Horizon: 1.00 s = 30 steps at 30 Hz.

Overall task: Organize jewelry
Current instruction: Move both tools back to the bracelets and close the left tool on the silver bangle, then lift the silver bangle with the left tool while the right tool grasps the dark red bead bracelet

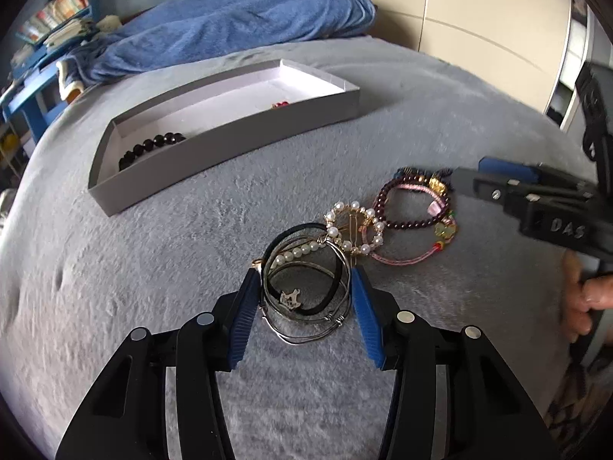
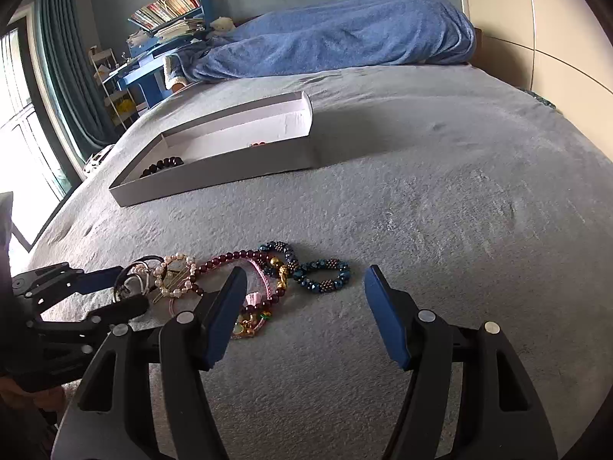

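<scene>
A pile of jewelry lies on the grey bed cover. My left gripper (image 1: 304, 280) is open, its blue fingers on either side of the silver bangles and black cord choker (image 1: 306, 295). Beside them lie a pearl ring (image 1: 354, 226), a dark red bead bracelet (image 1: 402, 207) and a pink cord bracelet (image 1: 410, 257). My right gripper (image 2: 304, 280) is open and empty, just short of the blue beaded bracelets (image 2: 322, 274); the dark red bead bracelet (image 2: 230, 260) lies at its left finger. A grey open box (image 1: 230, 142) farther back holds a black bead bracelet (image 1: 151, 147) and a small red item (image 1: 280, 104).
A blue blanket (image 1: 237, 23) lies at the head of the bed behind the box. A blue shelf with books (image 2: 168, 11) stands at the far left. Beige wardrobe doors (image 1: 479, 19) are on the right. The box also shows in the right wrist view (image 2: 214, 176).
</scene>
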Motion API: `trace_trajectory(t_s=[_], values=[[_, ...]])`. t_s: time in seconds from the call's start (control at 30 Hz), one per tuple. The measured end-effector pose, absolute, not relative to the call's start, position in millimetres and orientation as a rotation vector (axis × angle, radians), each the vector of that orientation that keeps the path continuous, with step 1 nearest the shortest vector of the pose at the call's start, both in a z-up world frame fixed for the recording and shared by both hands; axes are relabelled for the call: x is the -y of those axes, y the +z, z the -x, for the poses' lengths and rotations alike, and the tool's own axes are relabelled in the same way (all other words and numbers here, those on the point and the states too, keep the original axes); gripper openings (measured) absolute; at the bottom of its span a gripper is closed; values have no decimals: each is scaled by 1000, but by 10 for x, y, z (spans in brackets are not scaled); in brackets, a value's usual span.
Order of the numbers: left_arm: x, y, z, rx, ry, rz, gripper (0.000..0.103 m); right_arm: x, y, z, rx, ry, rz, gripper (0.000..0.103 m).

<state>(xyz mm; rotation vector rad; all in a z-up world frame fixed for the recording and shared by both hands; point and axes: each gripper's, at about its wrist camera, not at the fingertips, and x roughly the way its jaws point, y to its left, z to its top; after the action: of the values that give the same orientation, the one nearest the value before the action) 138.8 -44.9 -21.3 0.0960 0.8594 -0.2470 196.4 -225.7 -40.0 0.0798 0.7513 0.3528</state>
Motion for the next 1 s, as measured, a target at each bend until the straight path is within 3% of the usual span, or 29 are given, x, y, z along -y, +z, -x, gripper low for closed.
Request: trace_trajectory(t_s=[0.17,0.37,0.5,1.0], values=[[312,-124,-1286,-822,-245,-41,50,2249,-402,-1958,-753,367,-81,62],[107,-98,-1196,-808,-222,-4,50,2201,-443,-1964,-782,395,-77,43],[49,-128,-1162,-814,-216,6,50,2188,-501,-1998,-819,417,-99,38],[-5,-274,-915,-885,-227,5,53,2189,-564,-2048,-854,438,-146,29]])
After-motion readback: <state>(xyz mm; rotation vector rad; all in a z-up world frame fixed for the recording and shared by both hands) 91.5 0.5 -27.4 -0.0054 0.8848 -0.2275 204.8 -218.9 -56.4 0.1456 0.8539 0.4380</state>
